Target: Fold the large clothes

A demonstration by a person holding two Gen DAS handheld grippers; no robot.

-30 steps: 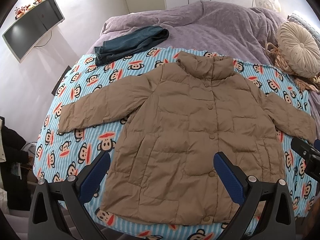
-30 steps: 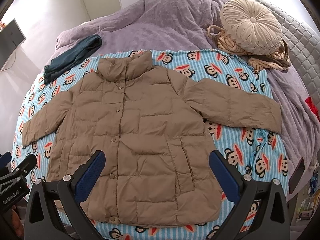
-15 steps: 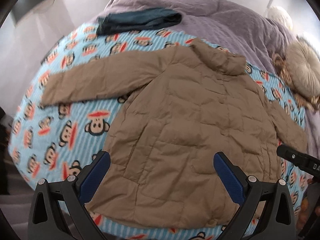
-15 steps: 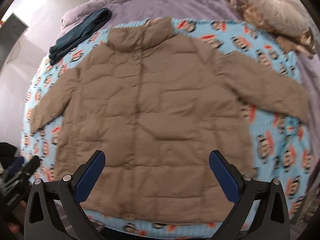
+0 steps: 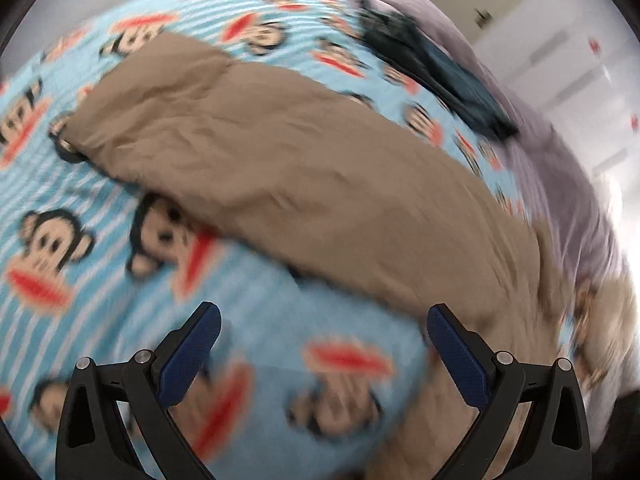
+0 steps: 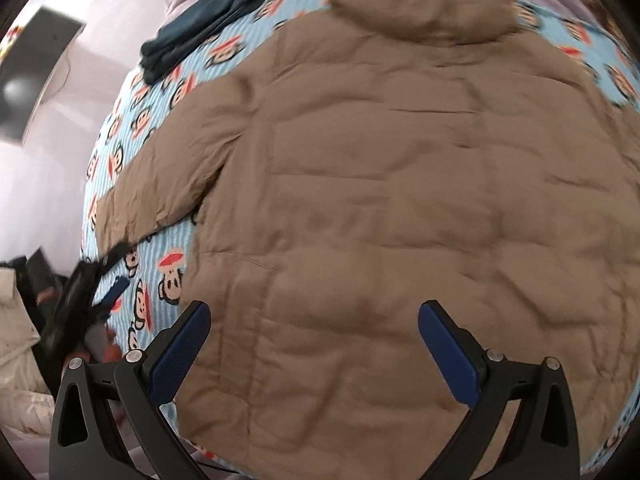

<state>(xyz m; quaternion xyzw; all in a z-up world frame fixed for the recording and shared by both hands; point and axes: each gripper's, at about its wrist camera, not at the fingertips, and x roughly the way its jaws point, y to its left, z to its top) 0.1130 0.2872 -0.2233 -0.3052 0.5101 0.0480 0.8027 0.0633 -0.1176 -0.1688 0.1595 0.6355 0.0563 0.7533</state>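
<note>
A tan padded jacket (image 6: 400, 208) lies flat, front up, on a blue monkey-print sheet (image 6: 136, 120). In the left wrist view its left sleeve (image 5: 256, 152) stretches from upper left to lower right, cuff at the left. My left gripper (image 5: 324, 340) is open and empty, low over the sheet just below that sleeve. My right gripper (image 6: 314, 336) is open and empty, close above the jacket's lower body. The left gripper also shows in the right wrist view (image 6: 84, 296), by the sleeve cuff.
Folded dark jeans (image 6: 216, 20) lie on the sheet beyond the jacket's left shoulder; they also show in the left wrist view (image 5: 432, 68). A purple blanket (image 5: 560, 168) covers the far bed. The bed edge and floor clutter (image 6: 20, 328) are at the left.
Both grippers have dropped much closer to the bed. The left one swung left toward the left sleeve; the right one moved in over the jacket body. Both stayed open.
</note>
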